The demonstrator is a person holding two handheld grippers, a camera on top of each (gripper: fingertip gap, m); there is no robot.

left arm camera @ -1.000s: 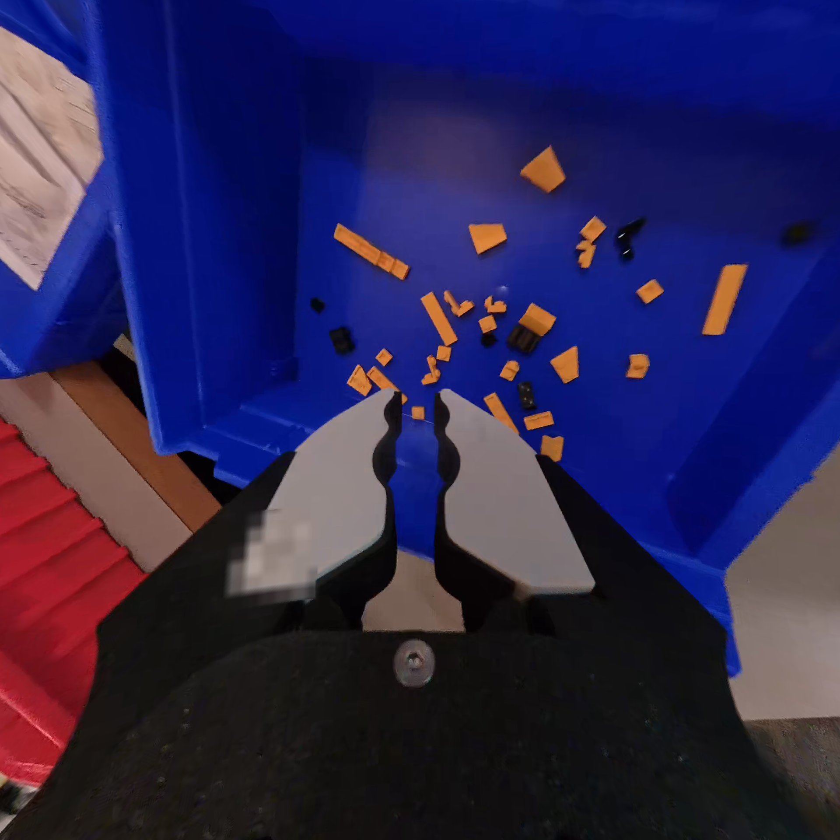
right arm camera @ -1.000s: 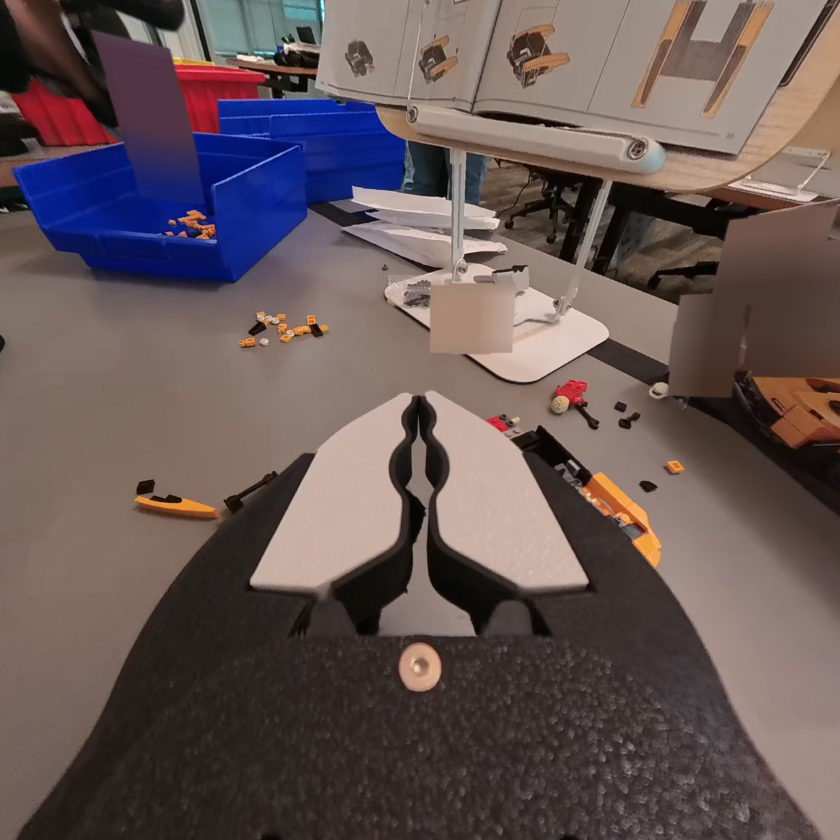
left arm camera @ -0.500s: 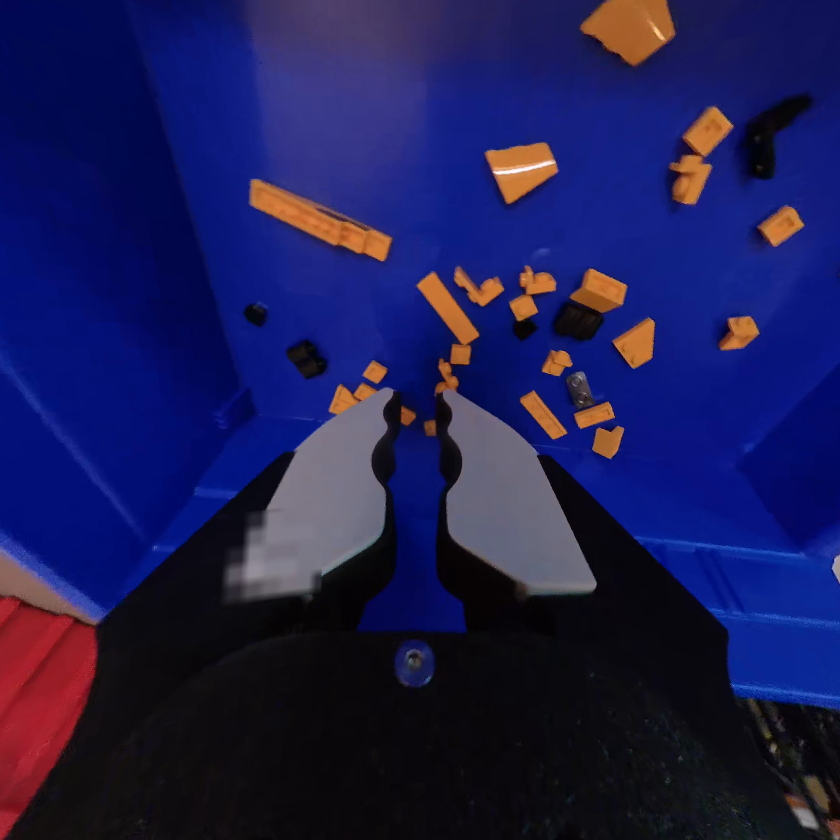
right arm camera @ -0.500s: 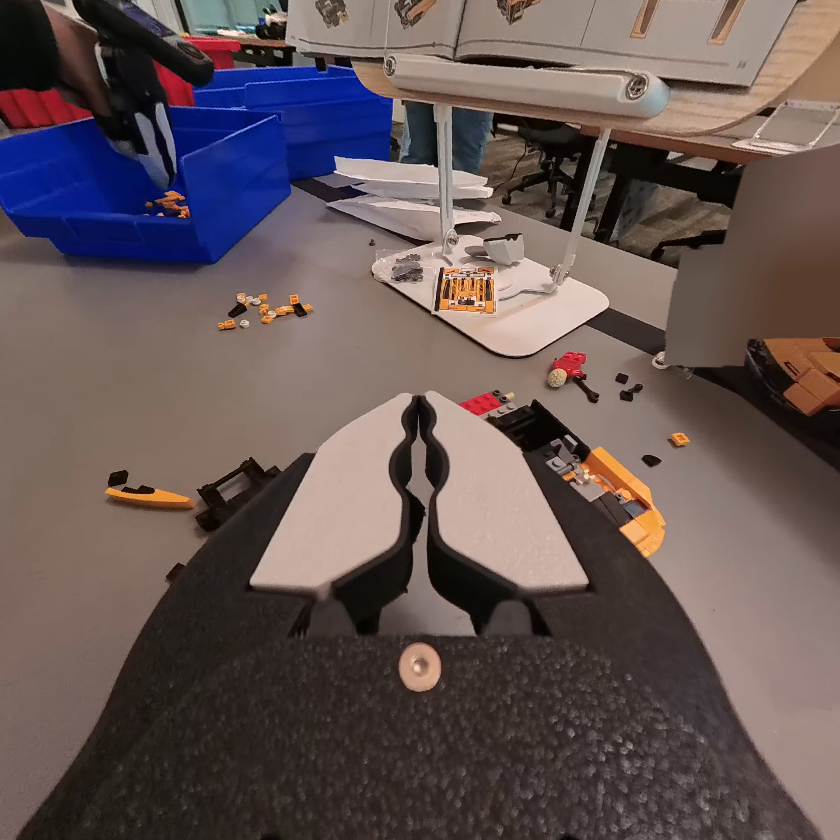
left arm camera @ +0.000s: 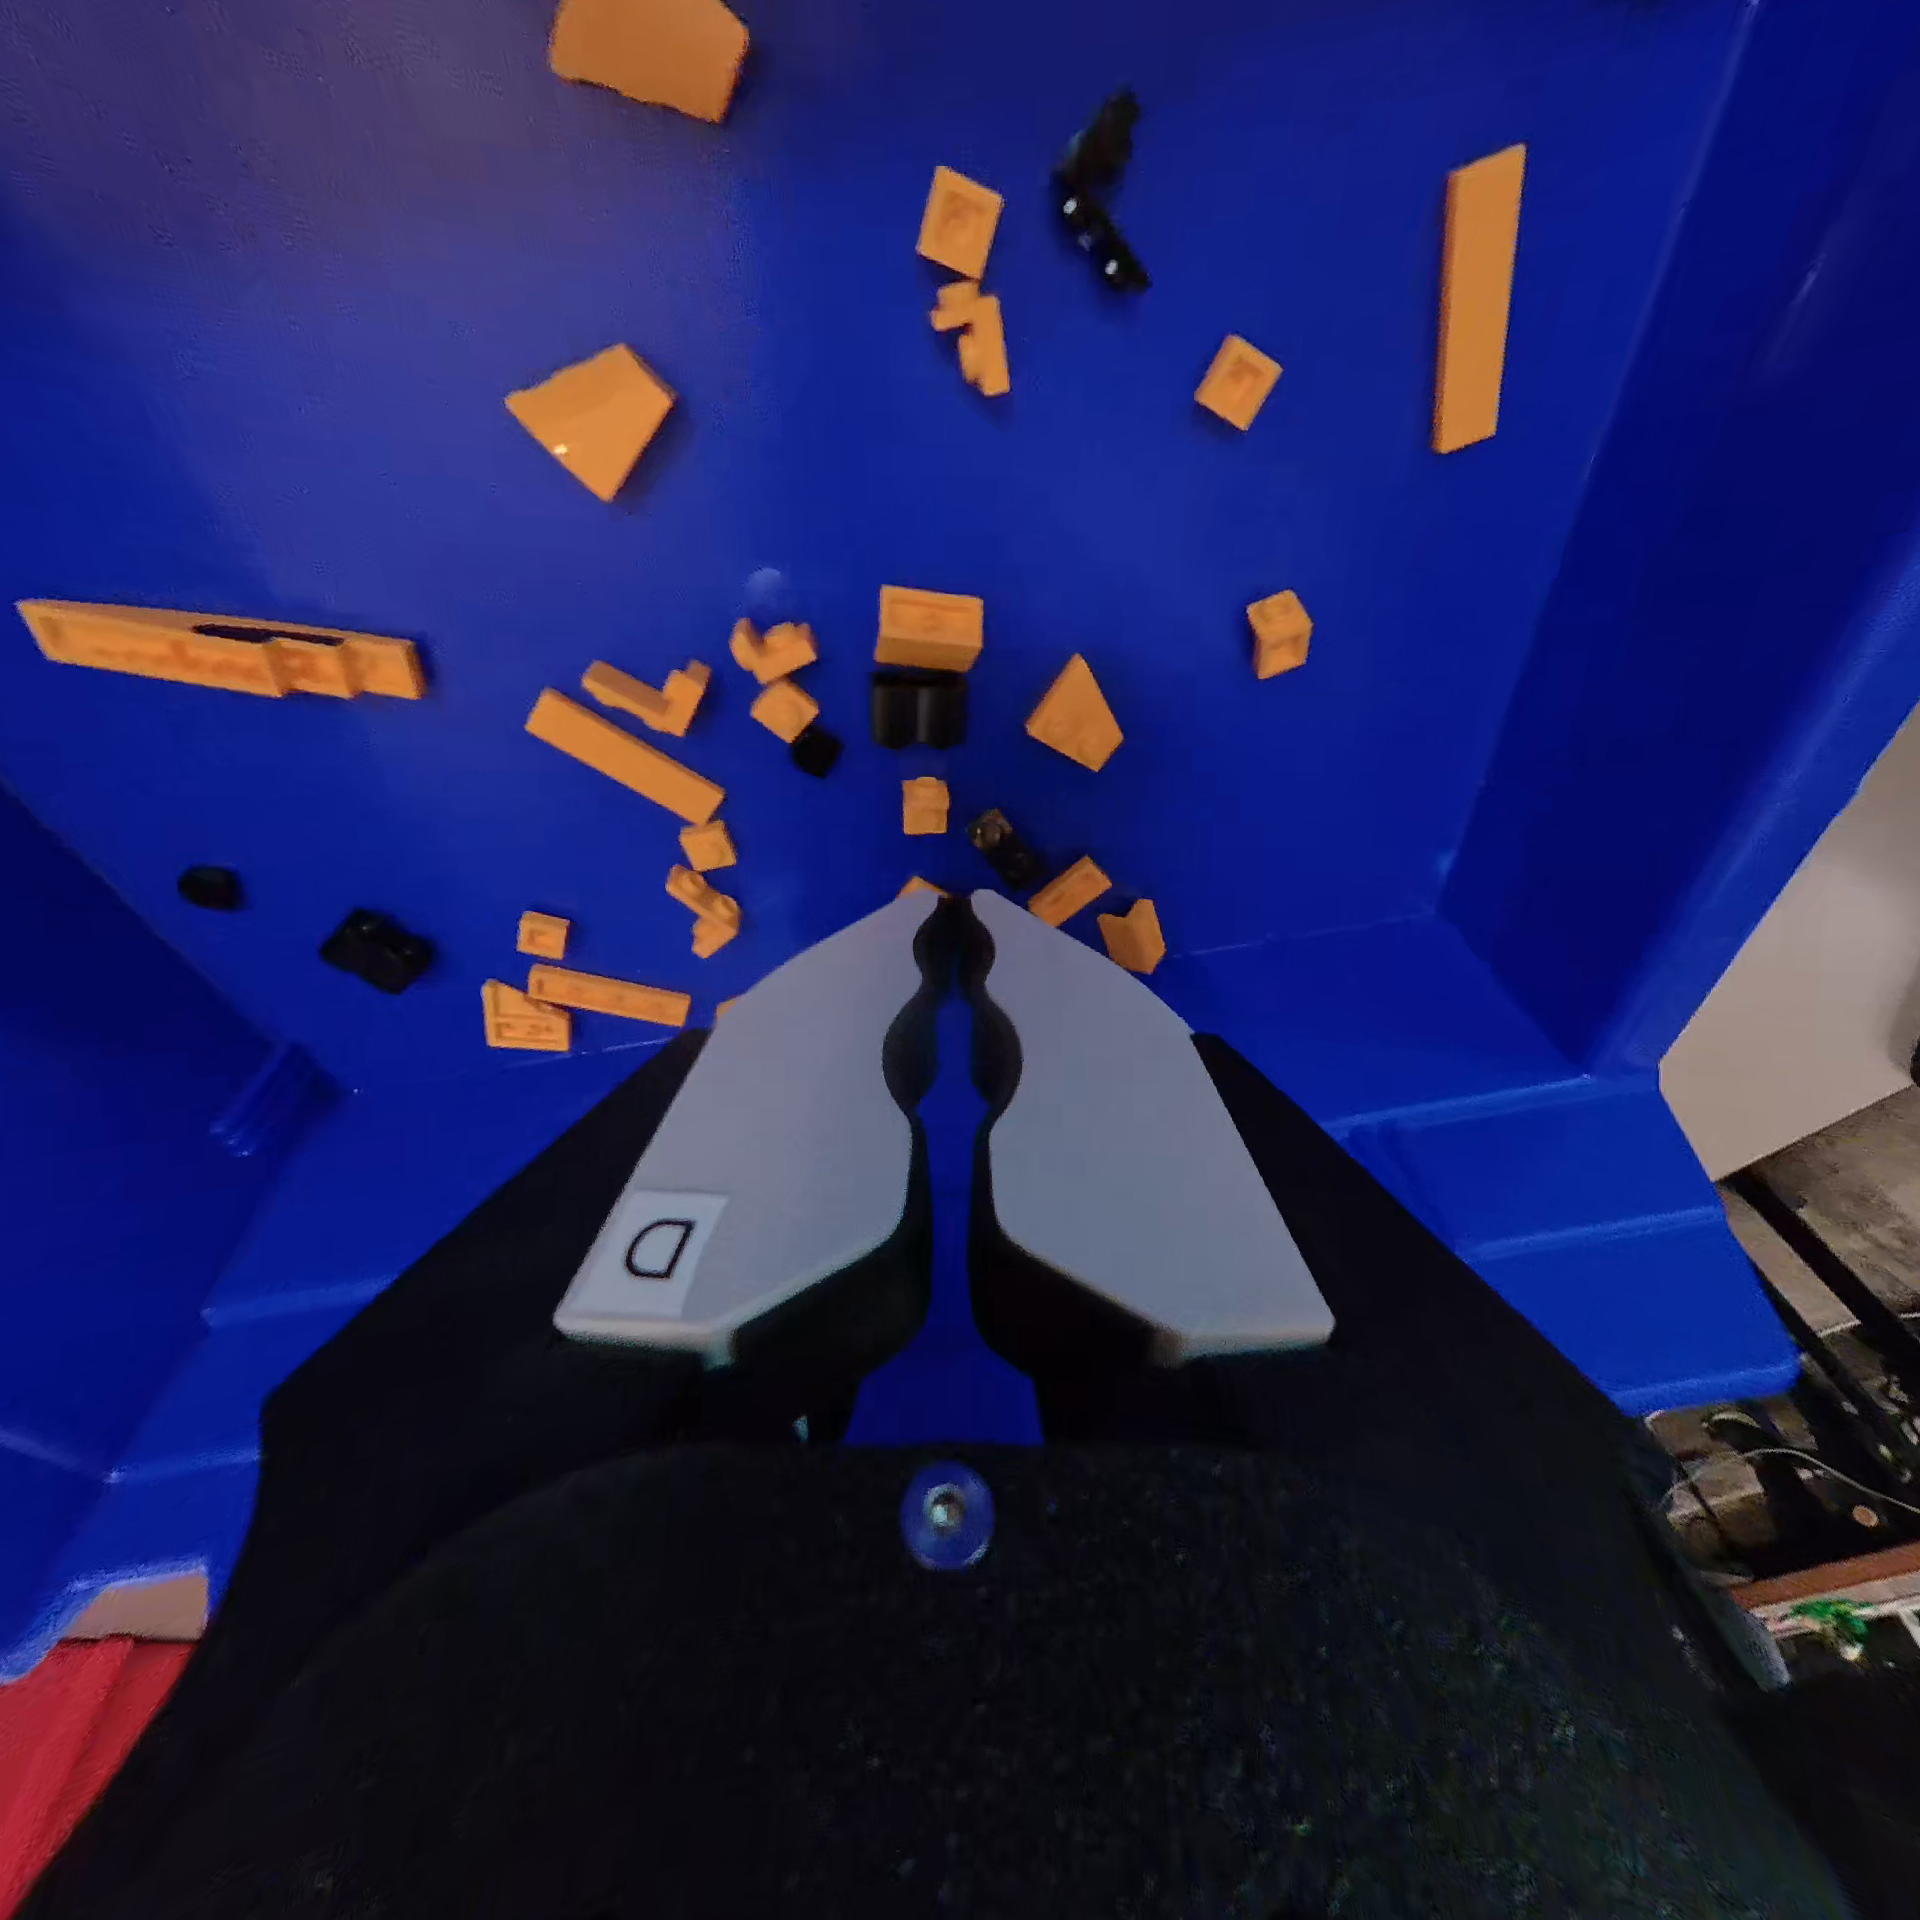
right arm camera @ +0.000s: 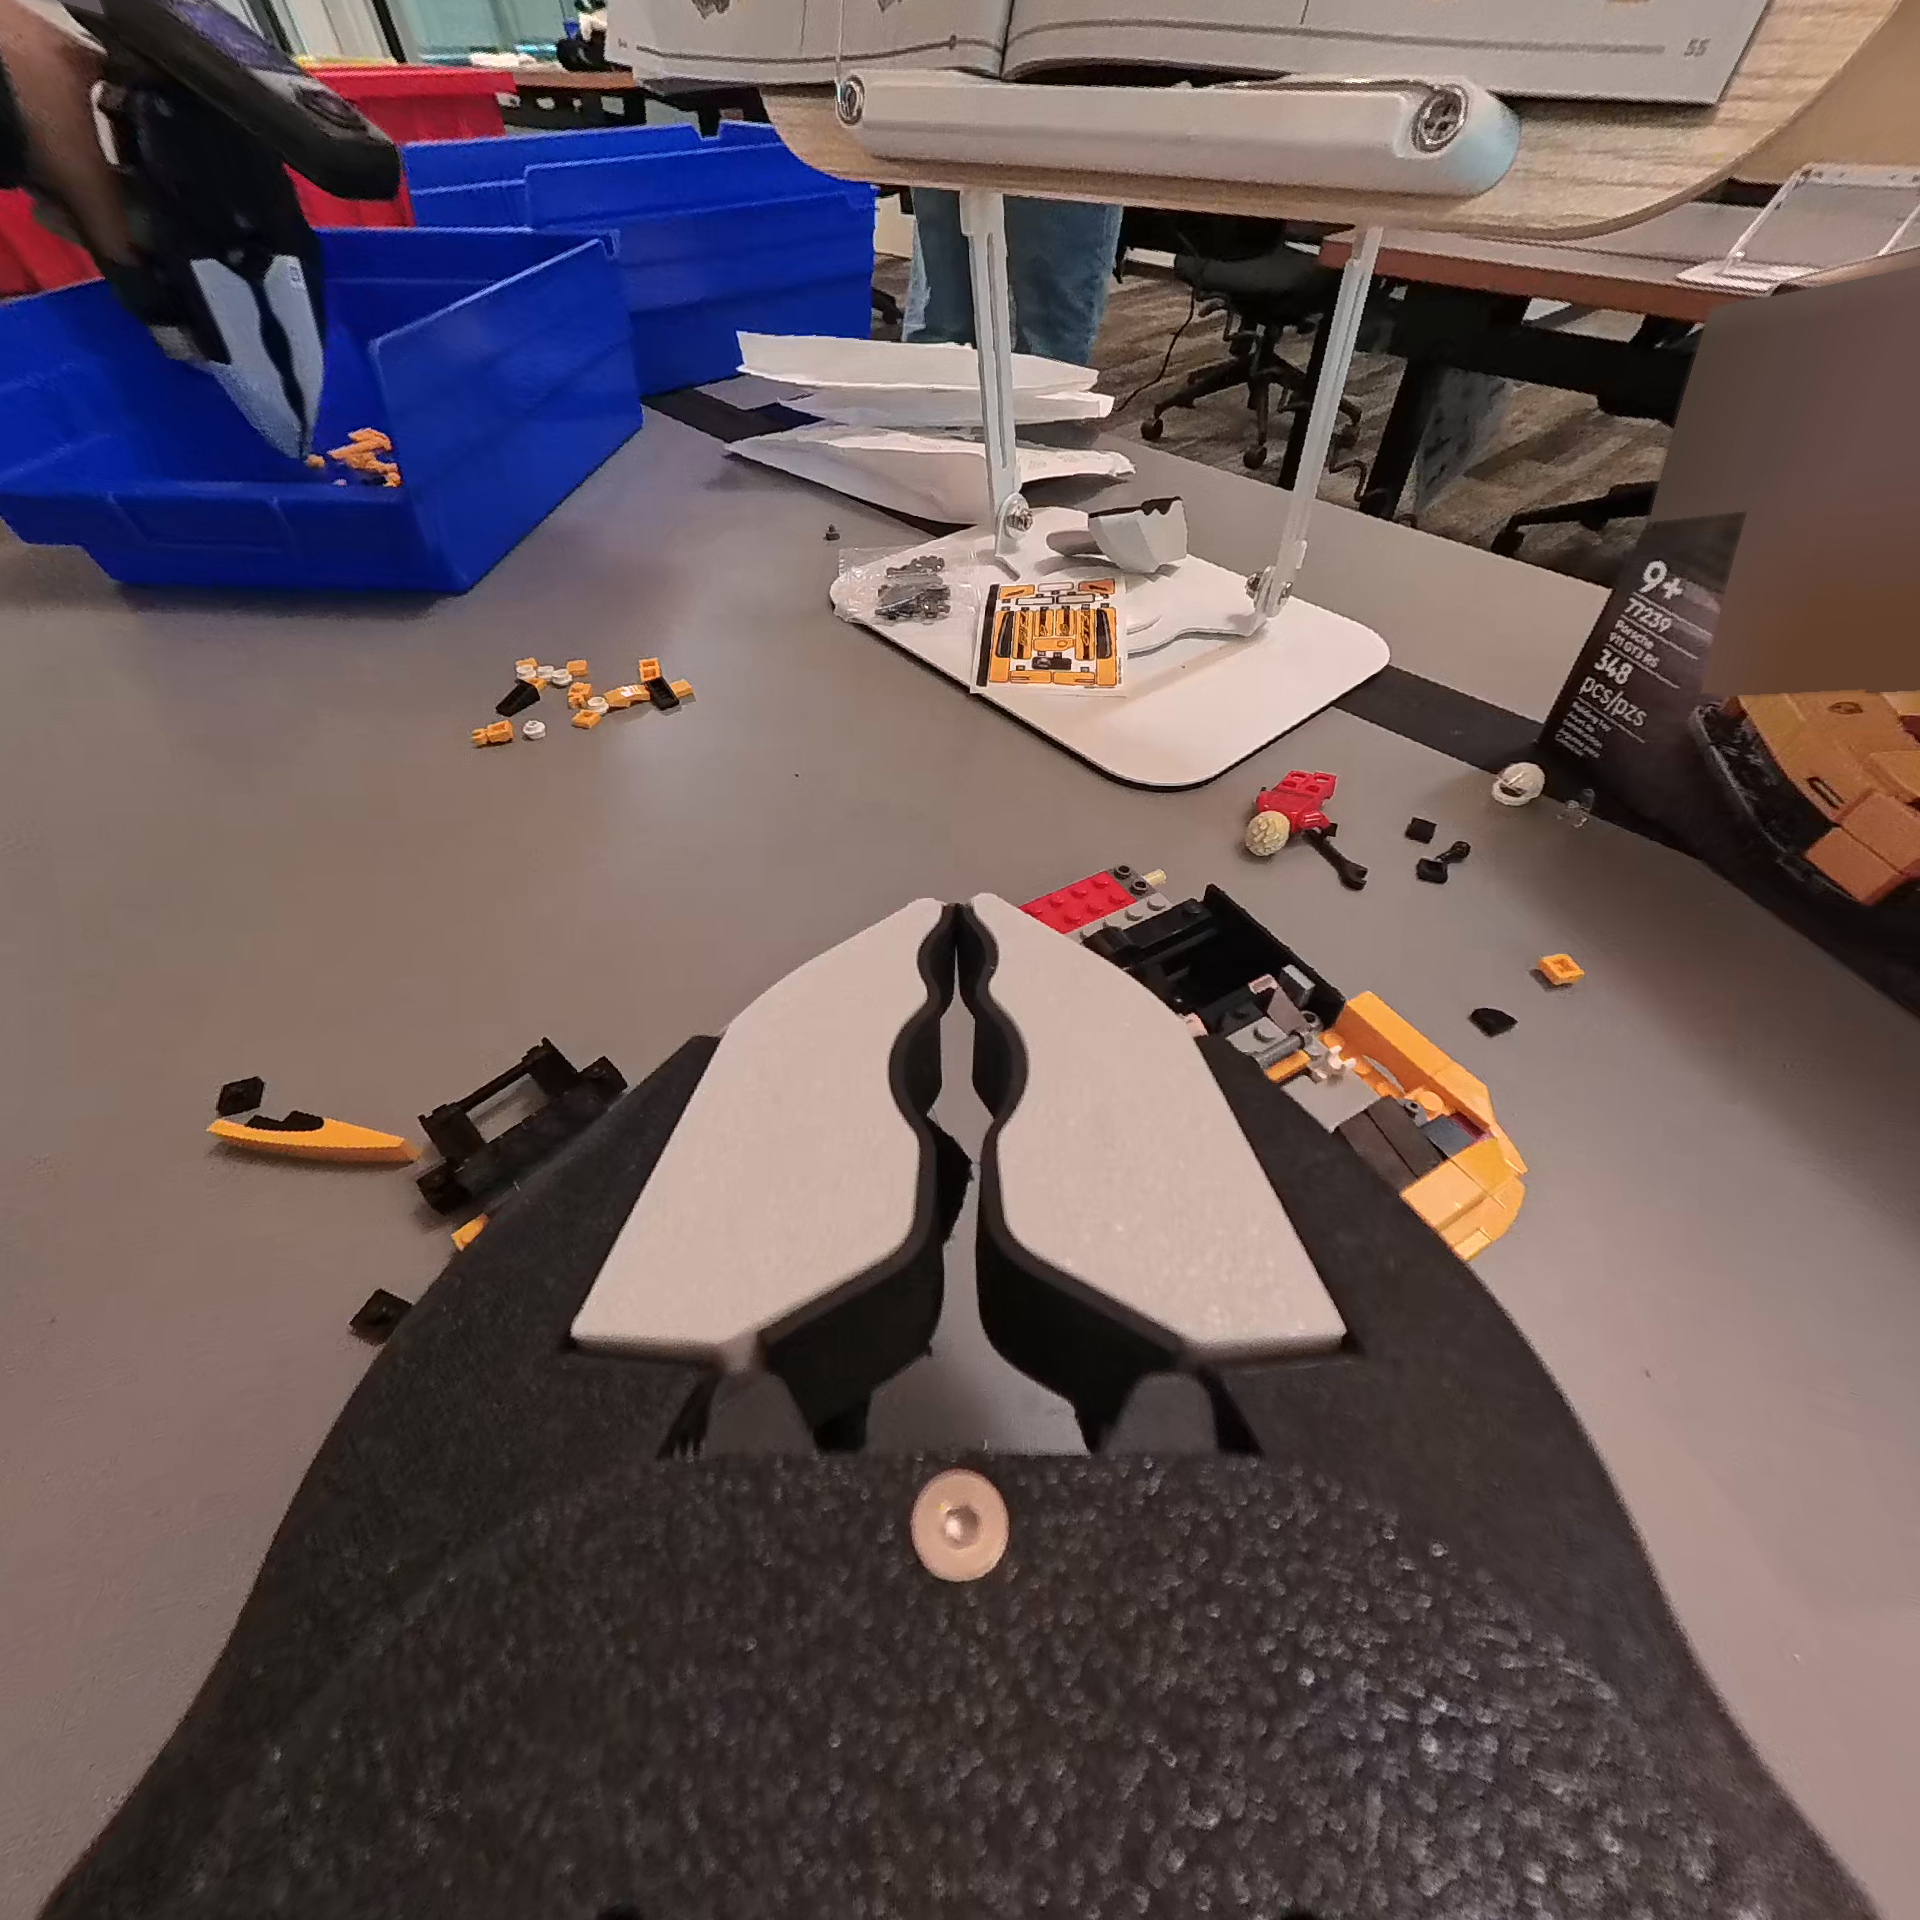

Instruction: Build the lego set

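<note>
Left gripper (left arm camera: pixel 951 902): pointing steeply downward, its grey fingers (left arm camera: pixel 800 1101) lying closed with tips meeting; whether anything is pinched at the tips cannot be told. Also showing far off in the right wrist view (right arm camera: pixel 296 442), angled down.

Right gripper (right arm camera: pixel 956 912): hovering low, aiming forward and level, grey fingers (right arm camera: pixel 1122 1132) pressing tip to tip, holding nothing.

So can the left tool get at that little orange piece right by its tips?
Probably yes. The left tool is already down inside the blue bin, tips at the small orange piece, nothing between.
</note>
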